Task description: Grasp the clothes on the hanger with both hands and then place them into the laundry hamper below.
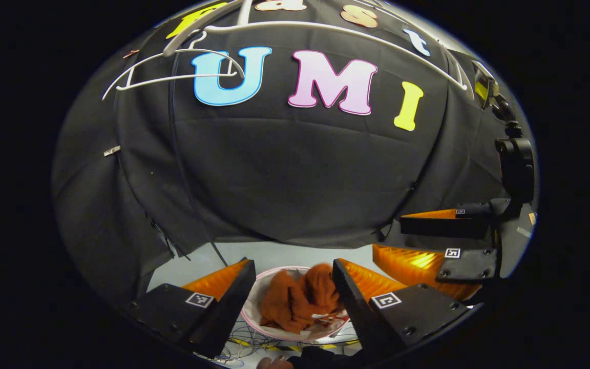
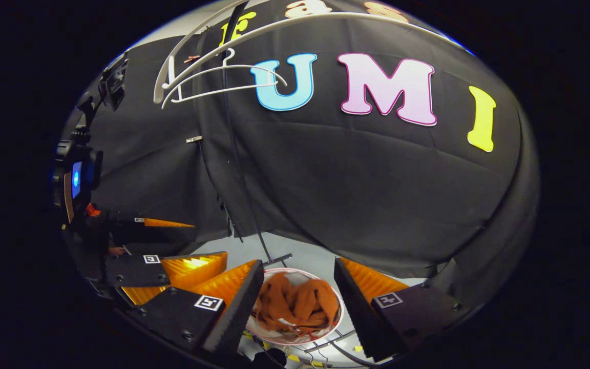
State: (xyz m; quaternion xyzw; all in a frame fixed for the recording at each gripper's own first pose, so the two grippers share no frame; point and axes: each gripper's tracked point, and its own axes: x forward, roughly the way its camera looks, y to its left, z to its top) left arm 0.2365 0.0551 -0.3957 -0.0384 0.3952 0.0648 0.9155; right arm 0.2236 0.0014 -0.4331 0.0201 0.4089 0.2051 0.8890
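Observation:
An orange garment [image 1: 297, 302] lies crumpled inside the round white laundry hamper [image 1: 254, 300] on the floor, also seen as the garment [image 2: 297, 305] in the hamper [image 2: 295, 339] in the right gripper view. My left gripper [image 1: 291, 269] hangs open above it, nothing between its fingers. My right gripper [image 2: 299, 266] is open too, above the hamper. The right gripper [image 1: 430, 238] shows open at the right of the left gripper view; the left gripper [image 2: 172, 241] shows open at the left of the right gripper view. A bare white hanger [image 1: 172, 72] hangs from the rail, upper left.
A white rail [image 1: 336, 31] runs across the top, with the hanger [image 2: 218, 79] below it. A black stand pole [image 2: 238, 169] drops to the grey floor behind the hamper. Loose cables [image 1: 246, 341] lie on the floor by the hamper.

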